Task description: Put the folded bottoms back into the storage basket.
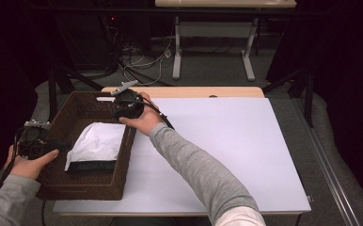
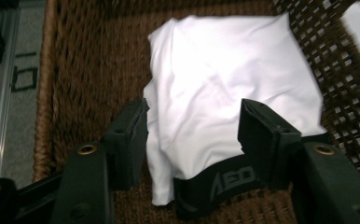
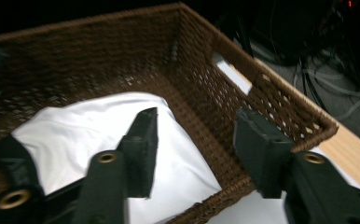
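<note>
Quite a bit is hard to read here. In the high view the left gripper [image 1: 41, 140] sits at the basket's left rim, half swallowed by the dark edge of the shot, and its jaws get lost against the brown weave. The right gripper [image 1: 129, 107] is mostly wrapped up in the person's hand at the basket's far right corner, so its jaws can't be made out there either. The background beyond the table [image 1: 226, 141] is just murky cables and table legs.

The gripper views settle it: the left gripper [image 2: 193, 135] has its jaws spread, hanging over the near end of the garment with nothing pinched between them. The right gripper [image 3: 194, 149] is spread too, one jaw over the cloth, the other out past the basket wall, gripping nothing.

The thing itself is a folded white garment [image 1: 98, 141] lying flat on the bottom of the brown wicker basket [image 1: 76, 106], toward its near right side. It's soft and lightly creased, roughly square, with a black waistband [image 2: 225, 182] along the near edge. The band has grey lettering, cut off by the jaw so only a few letters show.
</note>
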Tool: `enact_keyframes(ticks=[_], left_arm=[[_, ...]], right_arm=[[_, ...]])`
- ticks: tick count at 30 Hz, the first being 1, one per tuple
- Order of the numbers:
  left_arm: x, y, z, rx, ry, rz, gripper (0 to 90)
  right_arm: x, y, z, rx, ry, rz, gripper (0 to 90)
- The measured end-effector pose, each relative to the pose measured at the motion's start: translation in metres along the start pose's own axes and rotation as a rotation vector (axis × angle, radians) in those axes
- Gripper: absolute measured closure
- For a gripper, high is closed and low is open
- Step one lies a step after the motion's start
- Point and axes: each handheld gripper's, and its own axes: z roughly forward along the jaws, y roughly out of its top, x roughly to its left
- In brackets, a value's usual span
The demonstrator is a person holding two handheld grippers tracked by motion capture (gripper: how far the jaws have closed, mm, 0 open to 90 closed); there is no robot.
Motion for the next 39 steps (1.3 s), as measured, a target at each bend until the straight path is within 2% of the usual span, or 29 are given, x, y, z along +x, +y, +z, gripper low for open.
enact_keyframes(ticks=[1,5,6,10,11,13,14,15,16,17,20,25,26,28,29,30,31,35,36,39], left_arm=[[-0.004,0.001,-0.007,-0.031,-0.020,0.003,42.3],[-0.008,0.002,-0.018,-0.068,-0.053,-0.004,42.1],[-0.011,0.002,-0.025,-0.096,-0.077,-0.006,41.3],[-0.017,0.002,-0.033,-0.131,-0.076,0.001,38.5],[-0.019,0.001,-0.035,-0.146,-0.089,-0.003,35.2],[-0.024,0.000,-0.038,-0.168,-0.106,-0.015,34.0],[-0.026,0.000,-0.039,-0.172,-0.115,-0.012,31.5],[-0.029,0.000,-0.040,-0.176,-0.133,-0.013,30.0],[-0.029,0.000,-0.040,-0.176,-0.133,-0.013,28.7],[-0.032,0.000,-0.040,-0.184,-0.144,-0.015,28.0],[-0.040,0.001,-0.040,-0.196,-0.151,-0.007,23.9],[-0.052,0.002,-0.041,-0.213,-0.169,-0.008,19.6],[-0.056,0.003,-0.041,-0.215,-0.177,-0.005,19.6],[-0.066,0.003,-0.041,-0.223,-0.195,0.001,19.6],[-0.066,0.003,-0.041,-0.223,-0.195,0.001,19.6],[-0.073,0.005,-0.041,-0.221,-0.200,0.018,19.6],[-0.073,0.005,-0.041,-0.221,-0.200,0.018,19.6],[-0.095,0.009,-0.037,-0.223,-0.222,0.049,19.1],[-0.095,0.009,-0.037,-0.223,-0.222,0.049,18.3],[-0.109,0.012,-0.033,-0.225,-0.235,0.069,15.8]], right_arm=[[0.001,0.001,-0.005,-0.007,0.008,-0.008,45.1],[0.004,0.002,-0.018,-0.024,0.024,-0.025,41.4],[0.006,0.001,-0.028,-0.024,0.029,-0.022,40.9],[0.006,-0.003,-0.042,-0.026,0.030,-0.036,37.7],[0.006,-0.006,-0.053,-0.016,0.030,-0.020,35.9],[0.006,-0.007,-0.056,-0.022,0.032,-0.008,34.0],[0.003,-0.011,-0.067,-0.038,0.030,0.009,30.2],[0.002,-0.012,-0.070,-0.044,0.024,0.006,26.9],[0.002,-0.012,-0.070,-0.044,0.024,0.006,26.9],[0.000,-0.016,-0.080,-0.056,0.009,0.007,21.0],[-0.003,-0.022,-0.092,-0.060,0.003,0.017,15.3],[-0.004,-0.034,-0.108,-0.077,-0.024,0.029,13.1],[-0.005,-0.040,-0.116,-0.077,-0.037,0.041,8.9],[-0.007,-0.045,-0.121,-0.077,-0.044,0.047,6.0],[-0.008,-0.048,-0.124,-0.073,-0.049,0.048,5.3],[-0.009,-0.051,-0.127,-0.070,-0.055,0.052,4.4],[-0.009,-0.051,-0.127,-0.070,-0.055,0.052,4.4],[-0.014,-0.066,-0.142,-0.054,-0.068,0.062,1.9],[-0.014,-0.066,-0.142,-0.054,-0.068,0.062,1.9],[-0.019,-0.079,-0.156,-0.050,-0.078,0.072,0.0]])
